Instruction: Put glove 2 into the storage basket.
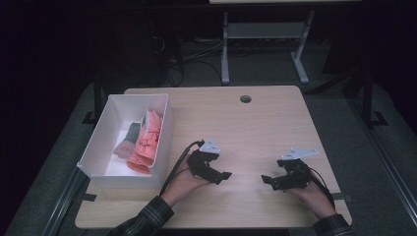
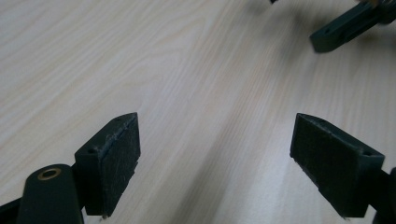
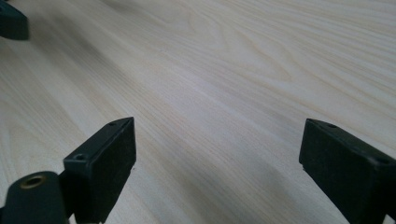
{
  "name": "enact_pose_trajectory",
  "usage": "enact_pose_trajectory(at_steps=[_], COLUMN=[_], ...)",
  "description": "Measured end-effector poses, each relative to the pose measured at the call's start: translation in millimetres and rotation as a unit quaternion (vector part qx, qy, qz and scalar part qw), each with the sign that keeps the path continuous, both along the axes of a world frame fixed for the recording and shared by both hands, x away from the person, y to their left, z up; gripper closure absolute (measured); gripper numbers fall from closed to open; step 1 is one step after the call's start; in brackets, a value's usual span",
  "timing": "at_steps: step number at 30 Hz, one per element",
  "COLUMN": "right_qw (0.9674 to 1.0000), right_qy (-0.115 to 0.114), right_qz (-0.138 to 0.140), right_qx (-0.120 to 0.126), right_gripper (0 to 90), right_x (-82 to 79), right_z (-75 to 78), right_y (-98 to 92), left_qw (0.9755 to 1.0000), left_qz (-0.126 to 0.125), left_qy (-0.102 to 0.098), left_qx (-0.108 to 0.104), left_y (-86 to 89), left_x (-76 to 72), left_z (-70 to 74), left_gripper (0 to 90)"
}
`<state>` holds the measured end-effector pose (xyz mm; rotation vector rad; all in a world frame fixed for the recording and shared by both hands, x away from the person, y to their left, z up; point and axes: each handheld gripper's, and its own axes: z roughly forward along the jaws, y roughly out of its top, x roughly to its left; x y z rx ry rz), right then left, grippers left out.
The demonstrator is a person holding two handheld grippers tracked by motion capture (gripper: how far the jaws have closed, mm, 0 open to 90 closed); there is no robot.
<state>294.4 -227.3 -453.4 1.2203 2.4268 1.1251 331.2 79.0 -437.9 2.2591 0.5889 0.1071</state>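
Both tools are resting low over the near part of the worktop (image 1: 265,123), facing one another across a bare stretch of wood. The left hand-held gripper (image 1: 223,175) is sitting just right of the white box (image 1: 164,132), its jaws spread wide and holding nothing; in the left gripper view the gap (image 2: 215,158) between them is showing only wood grain. The right hand-held gripper (image 1: 268,181) is lying toward the near right corner, likewise gaping wide and empty, as the right gripper view (image 3: 217,168) is showing.

The nearest things are lying in the box at the left edge: pink folded cloths (image 1: 146,140) stacked along its right wall, with a grey cloth (image 1: 128,140) beside them toward the middle.

Judging from this, the risk is lying in the reach into the box. Its right wall is standing tall between the left tool and the cloths, so a low sideways approach would likely be knocking the wall and shoving the light box along the worktop or off its left edge. The cloths are packed together, so a wide bite may be dragging out several at once. The cable (image 1: 178,160) trailing from the left tool is running just beside the box's near right corner and could be snagging there.
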Motion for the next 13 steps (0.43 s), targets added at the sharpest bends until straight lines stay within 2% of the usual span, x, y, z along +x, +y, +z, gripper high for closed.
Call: enact_pose_trajectory(at_steps=[3, 6, 13], right_qw=[1.0, 1.0, 1.0], right_qy=[0.003, 0.002, 0.001], right_qz=[-0.002, 0.002, 0.004], right_qx=[0.001, -0.001, -0.003], right_gripper=[10.6, 10.6, 10.6], right_x=[-0.2, -0.5, -0.6], right_z=[-0.2, 0.3, 0.4], right_y=[1.9, 2.7, 3.7], left_qw=[0.9999, 0.9996, 0.9992], left_qz=[-0.005, -0.012, -0.018], left_qy=[0.007, 0.002, 0.006], left_qx=[0.006, 0.026, 0.036], left_y=[-2.7, -5.8, -6.0], left_x=[-1.3, -1.9, -2.1], left_z=[-8.1, -12.4, -12.8], left_gripper=[15.6, 15.6, 14.9])
